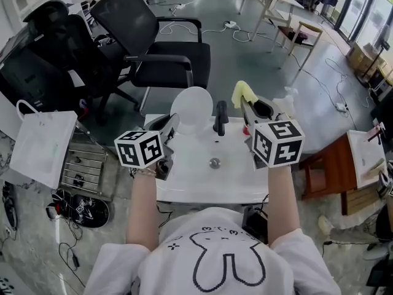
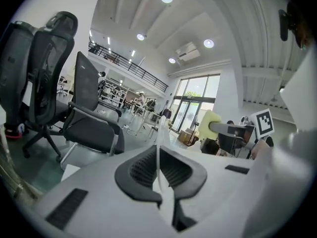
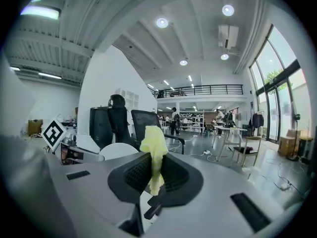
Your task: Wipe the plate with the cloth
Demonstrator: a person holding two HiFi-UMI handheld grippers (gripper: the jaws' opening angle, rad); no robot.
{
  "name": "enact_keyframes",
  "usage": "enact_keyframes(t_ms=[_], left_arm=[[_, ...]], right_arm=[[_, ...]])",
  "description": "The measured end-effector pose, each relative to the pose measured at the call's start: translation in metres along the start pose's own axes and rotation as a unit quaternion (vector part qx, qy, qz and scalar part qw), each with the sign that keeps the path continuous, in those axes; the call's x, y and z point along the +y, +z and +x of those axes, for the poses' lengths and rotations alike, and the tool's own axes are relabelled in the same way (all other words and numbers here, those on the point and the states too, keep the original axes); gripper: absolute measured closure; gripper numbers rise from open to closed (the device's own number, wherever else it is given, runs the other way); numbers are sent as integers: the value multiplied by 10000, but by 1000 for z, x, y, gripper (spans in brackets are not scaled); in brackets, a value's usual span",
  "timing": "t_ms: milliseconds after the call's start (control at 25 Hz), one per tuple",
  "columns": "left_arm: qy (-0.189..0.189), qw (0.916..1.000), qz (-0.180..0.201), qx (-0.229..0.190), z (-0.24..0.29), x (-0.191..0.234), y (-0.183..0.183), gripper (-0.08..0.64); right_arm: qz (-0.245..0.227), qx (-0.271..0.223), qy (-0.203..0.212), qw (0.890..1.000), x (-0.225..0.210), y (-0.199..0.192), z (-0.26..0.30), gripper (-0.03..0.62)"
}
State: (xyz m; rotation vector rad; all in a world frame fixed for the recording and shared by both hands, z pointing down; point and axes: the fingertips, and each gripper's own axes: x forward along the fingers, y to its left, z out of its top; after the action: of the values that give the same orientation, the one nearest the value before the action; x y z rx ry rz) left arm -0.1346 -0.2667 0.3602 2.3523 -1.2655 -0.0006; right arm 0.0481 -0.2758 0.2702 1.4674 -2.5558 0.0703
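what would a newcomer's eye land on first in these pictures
A round white plate is held on edge in the shut left hand-held gripper, above a white washbasin with a black tap. Right beside it, the right hand-held gripper pinches a crumpled yellow cloth. Black office chairs stand behind.

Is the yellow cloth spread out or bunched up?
Bunched up: the cloth sticks up crumpled, pinched in the right gripper.
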Motion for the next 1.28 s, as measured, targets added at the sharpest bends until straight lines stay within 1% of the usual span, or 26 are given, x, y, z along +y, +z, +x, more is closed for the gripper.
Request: enact_keyframes(t_ms=[80,200,280,400,480,560,840,960,1080,1160,1280], left_arm=[[-86,9999,71,-85,-2,-9,10,543],[-186,9995,205,-154,-3,-21,21,543],[-201,9992,314,-127,-5,-28,25,543],[-124,9991,401,-29,-7,-34,30,543],[-41,9992,405,10,-8,-35,32,543],[6,9991,420,30,-9,-37,33,543],[-56,9987,515,-5,-9,-49,41,543],[-90,9992,395,3,-6,-46,39,543],[-162,9995,275,-4,-7,-43,37,543],[-194,9995,262,-18,-8,-44,38,543],[-219,9994,248,-42,-8,-45,40,543]], right_arm=[[-94,-198,79,9997,10,15,-1,541],[-159,-372,289,9988,29,25,3,541],[-216,-439,498,9976,45,30,6,541],[-372,-516,890,9940,73,38,12,541],[-530,-544,1115,9909,91,42,17,541],[-705,-547,1248,9882,105,44,21,541],[-1247,-334,1669,9775,134,39,47,541],[-1271,-218,1751,9761,135,35,57,541],[-1412,-165,1760,9741,135,32,60,541],[-1453,-182,1643,9755,129,33,62,541],[-1341,-185,1365,9813,111,34,67,541]])
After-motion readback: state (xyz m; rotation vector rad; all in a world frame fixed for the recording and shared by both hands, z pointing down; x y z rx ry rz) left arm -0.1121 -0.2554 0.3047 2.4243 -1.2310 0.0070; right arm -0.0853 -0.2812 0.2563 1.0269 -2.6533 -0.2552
